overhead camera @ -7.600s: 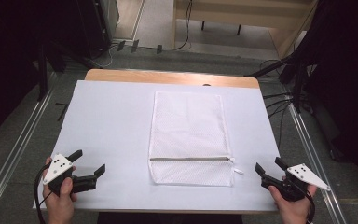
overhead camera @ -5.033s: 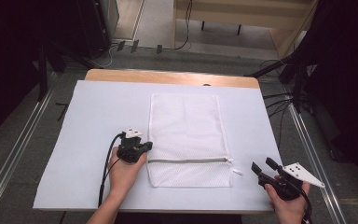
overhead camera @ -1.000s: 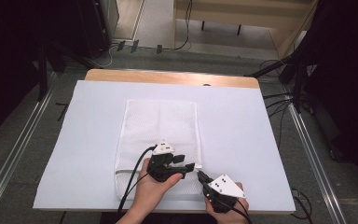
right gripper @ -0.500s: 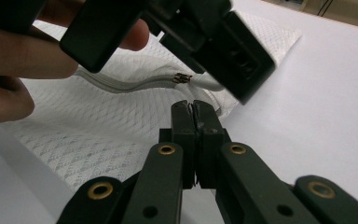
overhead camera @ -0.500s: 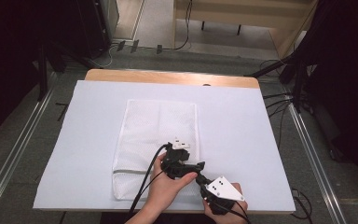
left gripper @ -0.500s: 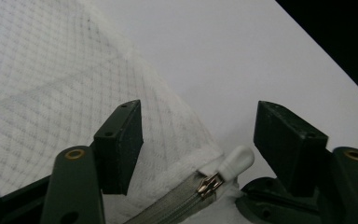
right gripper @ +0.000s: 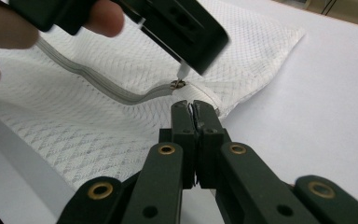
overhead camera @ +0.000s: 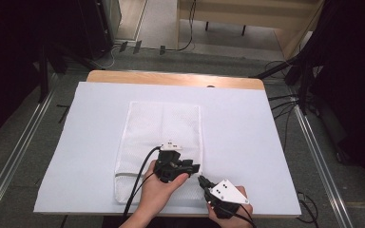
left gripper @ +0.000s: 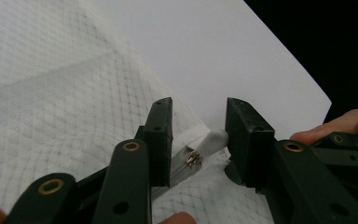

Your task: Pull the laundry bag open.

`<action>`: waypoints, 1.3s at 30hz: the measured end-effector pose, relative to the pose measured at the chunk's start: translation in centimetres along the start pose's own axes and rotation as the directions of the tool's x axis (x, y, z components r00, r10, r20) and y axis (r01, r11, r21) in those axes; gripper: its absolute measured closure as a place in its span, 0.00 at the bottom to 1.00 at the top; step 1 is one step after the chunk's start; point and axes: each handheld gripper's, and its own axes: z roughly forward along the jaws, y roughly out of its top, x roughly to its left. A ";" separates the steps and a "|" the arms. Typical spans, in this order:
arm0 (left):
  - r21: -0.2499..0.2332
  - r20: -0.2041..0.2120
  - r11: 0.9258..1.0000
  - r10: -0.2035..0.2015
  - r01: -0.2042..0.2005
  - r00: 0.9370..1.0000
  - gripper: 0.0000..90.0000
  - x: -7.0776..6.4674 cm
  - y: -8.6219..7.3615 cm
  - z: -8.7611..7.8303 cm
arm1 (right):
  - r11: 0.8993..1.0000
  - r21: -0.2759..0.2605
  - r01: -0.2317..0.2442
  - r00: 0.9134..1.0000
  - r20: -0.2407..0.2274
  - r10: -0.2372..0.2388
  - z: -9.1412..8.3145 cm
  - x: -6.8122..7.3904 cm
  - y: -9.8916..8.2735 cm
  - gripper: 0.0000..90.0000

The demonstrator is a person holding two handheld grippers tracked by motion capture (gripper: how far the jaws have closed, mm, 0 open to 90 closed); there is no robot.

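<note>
At the table's near edge lies the mesh bag point(overhead camera: 159, 142). My left gripper point(left gripper: 199, 135), jaws just closing, straddles the white zipper pull point(left gripper: 212, 140), not yet pinching. My right gripper point(right gripper: 194, 108) is pressed together on the bag's corner.

One mesh bag point(overhead camera: 164, 137) on my table, flat. One zipper point(right gripper: 98, 79) across it, one white pull tab point(left gripper: 213, 140). One white sheet point(overhead camera: 247, 123) under the bag, over one wooden table point(overhead camera: 171, 78). Two grippers in my hands: left point(left gripper: 199, 135), right point(right gripper: 194, 112). Two jaws on each, four in all.
</note>
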 end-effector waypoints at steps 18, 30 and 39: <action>0.045 0.147 0.995 -0.096 0.090 0.984 0.71 2.5 -1.7 -0.7 | 1.000 -0.009 -0.011 1.000 0.004 0.011 -0.1 -0.2 0.1 1.00; 0.032 0.166 0.998 -0.055 0.050 0.985 0.95 2.2 -1.7 -0.9 | 1.000 -0.014 -0.024 1.000 -0.007 0.023 -0.3 -0.3 0.2 1.00; 0.045 0.104 0.999 0.005 -0.010 0.995 0.98 2.5 -2.2 -1.3 | 1.000 -0.014 0.012 1.000 0.027 -0.011 -0.6 0.2 0.6 1.00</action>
